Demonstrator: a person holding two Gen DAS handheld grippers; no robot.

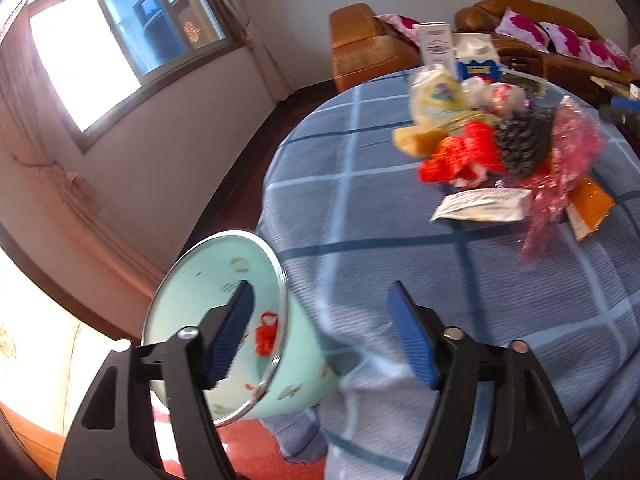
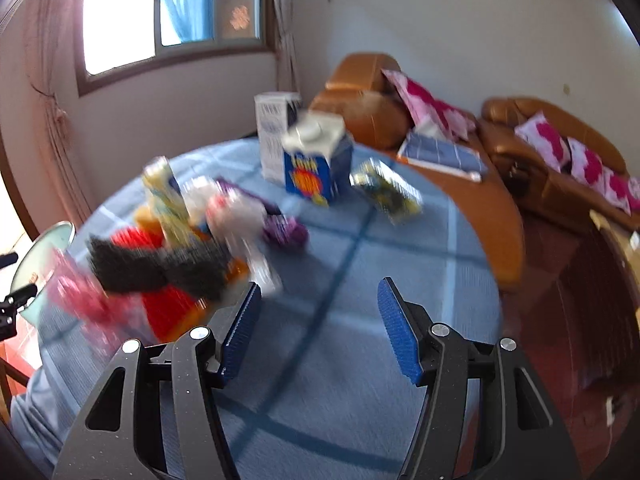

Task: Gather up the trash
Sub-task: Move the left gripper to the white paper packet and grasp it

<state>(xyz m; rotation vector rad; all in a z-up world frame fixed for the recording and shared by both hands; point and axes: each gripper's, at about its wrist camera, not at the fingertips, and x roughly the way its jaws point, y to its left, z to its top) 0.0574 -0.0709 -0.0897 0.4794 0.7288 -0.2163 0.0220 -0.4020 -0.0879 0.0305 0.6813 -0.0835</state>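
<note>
Bin (image 1: 224,320) tipped, mouth facing the camera.

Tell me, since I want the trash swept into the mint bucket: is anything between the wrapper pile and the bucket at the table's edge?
Nothing visible blocks it. Bare blue checked tablecloth lies between the wrapper pile and the mint bucket, which is tilted open at the edge. The left gripper is open there.

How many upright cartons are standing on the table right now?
2: a white carton at the table's far edge, and a blue carton right beside it. The wrapper pile could hide others.
</note>
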